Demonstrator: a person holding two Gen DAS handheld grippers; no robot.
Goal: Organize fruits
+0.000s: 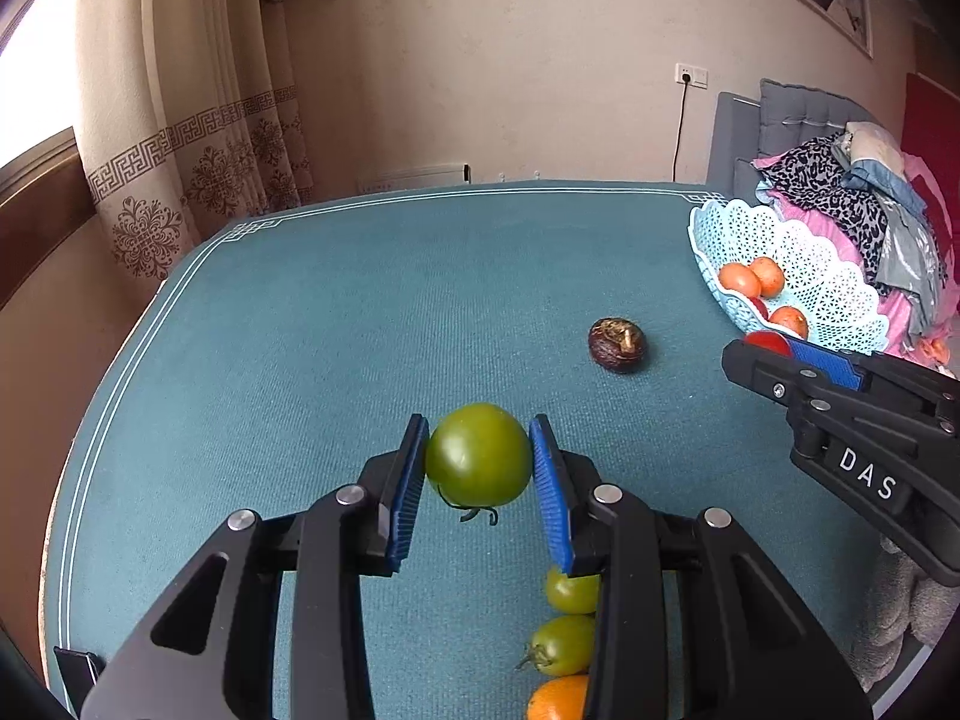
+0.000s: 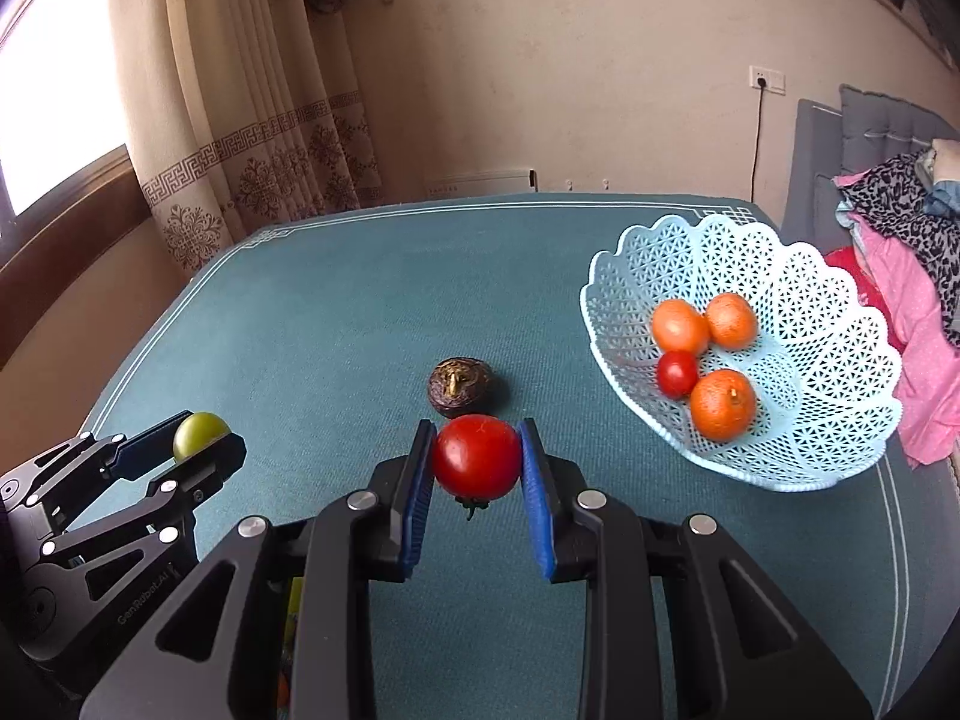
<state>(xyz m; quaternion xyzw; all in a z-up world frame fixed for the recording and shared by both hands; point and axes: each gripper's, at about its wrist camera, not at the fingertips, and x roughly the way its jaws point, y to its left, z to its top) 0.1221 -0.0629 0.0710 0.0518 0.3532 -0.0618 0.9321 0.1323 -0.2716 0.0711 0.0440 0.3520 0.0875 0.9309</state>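
My left gripper (image 1: 478, 456) is shut on a green tomato (image 1: 478, 455) and holds it above the teal table (image 1: 330, 330). It also shows in the right wrist view (image 2: 201, 435) at the left. My right gripper (image 2: 477, 456) is shut on a red tomato (image 2: 477, 457), held above the table, left of the light blue basket (image 2: 810, 324). The basket holds three orange fruits (image 2: 722, 405) and a small red tomato (image 2: 677, 373). A dark brown fruit (image 2: 461, 387) lies on the table just beyond the red tomato.
Two small green tomatoes (image 1: 564, 642) and an orange fruit (image 1: 558, 699) lie on the table under my left gripper. A pile of clothes (image 2: 912, 252) lies to the right of the table. Curtains (image 2: 270, 120) and a window are at the back left.
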